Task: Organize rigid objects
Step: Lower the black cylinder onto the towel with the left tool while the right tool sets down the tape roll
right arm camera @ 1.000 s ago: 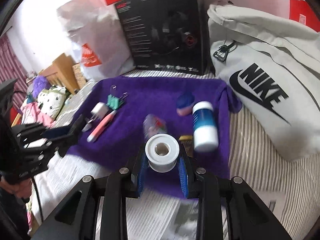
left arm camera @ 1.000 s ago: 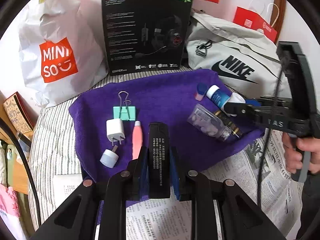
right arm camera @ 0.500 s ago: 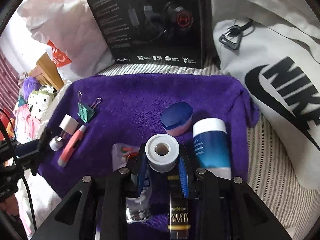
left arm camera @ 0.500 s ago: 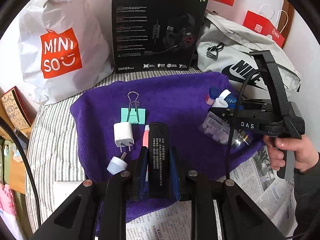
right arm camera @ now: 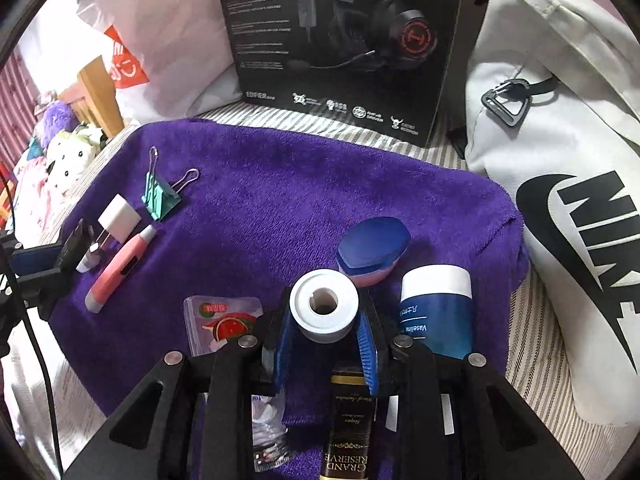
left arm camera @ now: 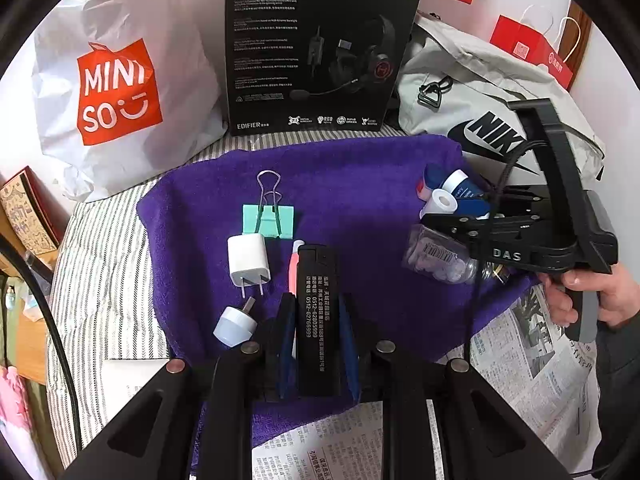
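My left gripper point(left arm camera: 314, 316) is shut on a black lighter point(left arm camera: 317, 312) and holds it over the near edge of the purple towel point(left arm camera: 360, 176), beside a pink thermometer point(right arm camera: 120, 268), a white charger plug point(left arm camera: 247, 260), a small white adapter point(left arm camera: 235, 325) and a teal binder clip point(left arm camera: 268, 220). My right gripper point(right arm camera: 325, 320) is shut on a white tape roll point(right arm camera: 324, 305) above the towel's right part. Under it lie a clear candy packet point(right arm camera: 220, 320), a Vaseline tube point(right arm camera: 436, 312), a blue and pink case point(right arm camera: 372, 250) and a dark Grand Reserve bottle point(right arm camera: 346, 440).
A black headset box point(left arm camera: 320, 44) stands behind the towel, with a Miniso bag point(left arm camera: 116, 88) to its left and a white Nike bag point(right arm camera: 560, 200) to its right. Newspaper point(left arm camera: 532, 352) covers the striped sheet at the front. Red paper bags point(left arm camera: 532, 52) stand far right.
Both grippers have moved forward over the towel with their loads. The right gripper with the tape roll now hovers close above the tube, the case and the candy packet.
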A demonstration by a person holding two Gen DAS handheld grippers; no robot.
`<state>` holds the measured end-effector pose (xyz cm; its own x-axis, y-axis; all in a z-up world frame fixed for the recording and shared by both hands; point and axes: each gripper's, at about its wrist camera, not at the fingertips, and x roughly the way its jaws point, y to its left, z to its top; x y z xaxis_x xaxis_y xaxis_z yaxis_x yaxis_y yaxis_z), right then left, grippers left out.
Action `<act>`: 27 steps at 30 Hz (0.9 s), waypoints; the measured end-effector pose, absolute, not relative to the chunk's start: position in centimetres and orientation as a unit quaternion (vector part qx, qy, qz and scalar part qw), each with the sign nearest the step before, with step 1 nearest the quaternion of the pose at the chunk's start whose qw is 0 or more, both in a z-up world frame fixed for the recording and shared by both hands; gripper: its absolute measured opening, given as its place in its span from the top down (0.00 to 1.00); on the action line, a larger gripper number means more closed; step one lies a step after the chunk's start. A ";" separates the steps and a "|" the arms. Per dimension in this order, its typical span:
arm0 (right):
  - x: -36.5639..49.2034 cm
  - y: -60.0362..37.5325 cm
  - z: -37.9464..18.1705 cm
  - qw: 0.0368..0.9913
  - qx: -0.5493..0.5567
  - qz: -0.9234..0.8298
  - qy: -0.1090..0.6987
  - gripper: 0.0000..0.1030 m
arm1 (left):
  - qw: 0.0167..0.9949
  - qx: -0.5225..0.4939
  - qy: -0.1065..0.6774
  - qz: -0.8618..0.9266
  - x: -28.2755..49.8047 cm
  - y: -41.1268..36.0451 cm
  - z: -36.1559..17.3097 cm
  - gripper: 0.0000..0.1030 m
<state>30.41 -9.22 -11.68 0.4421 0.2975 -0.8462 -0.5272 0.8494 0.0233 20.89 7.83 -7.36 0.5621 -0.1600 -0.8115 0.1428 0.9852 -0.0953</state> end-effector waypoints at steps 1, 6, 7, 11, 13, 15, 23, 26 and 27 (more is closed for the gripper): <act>30.4 -9.3 -11.6 0.838 -0.122 0.249 0.469 0.69 | 0.883 -0.010 0.461 -0.084 21.0 7.8 -7.5 0.80; 29.5 -10.1 -11.1 0.837 -0.121 0.257 0.467 0.65 | 0.878 -0.019 0.469 -0.089 21.7 7.3 -8.1 0.80; 29.3 -10.3 -10.9 0.837 -0.116 0.259 0.468 0.65 | 0.877 -0.022 0.471 -0.090 21.9 7.1 -8.2 0.80; 28.3 -11.3 -10.2 0.843 -0.111 0.255 0.461 0.63 | 0.874 -0.020 0.476 -0.089 22.8 6.3 -8.8 0.80; 27.7 -11.7 -9.9 0.847 -0.110 0.253 0.454 0.59 | 0.871 -0.018 0.482 -0.090 23.3 6.0 -9.3 0.80; 27.1 -12.4 -9.5 0.851 -0.101 0.254 0.448 0.59 | 0.868 -0.017 0.487 -0.089 24.0 5.7 -9.7 0.80; 25.5 -13.6 -9.2 0.854 -0.078 0.264 0.442 0.59 | 0.862 0.007 0.500 -0.085 25.6 4.0 -11.1 0.80; 25.2 -13.6 -9.3 0.852 -0.077 0.266 0.444 0.59 | 0.863 0.020 0.497 -0.082 25.9 3.5 -11.3 0.80; 25.2 -13.6 -9.4 0.851 -0.076 0.266 0.445 0.59 | 0.863 0.023 0.498 -0.081 26.0 3.3 -11.3 0.80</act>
<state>25.17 -13.64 -9.41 0.4613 0.3855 -0.7991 -0.5216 0.8464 0.1072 25.98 3.34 -11.34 0.4917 -0.1167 -0.8629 0.1634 0.9857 -0.0402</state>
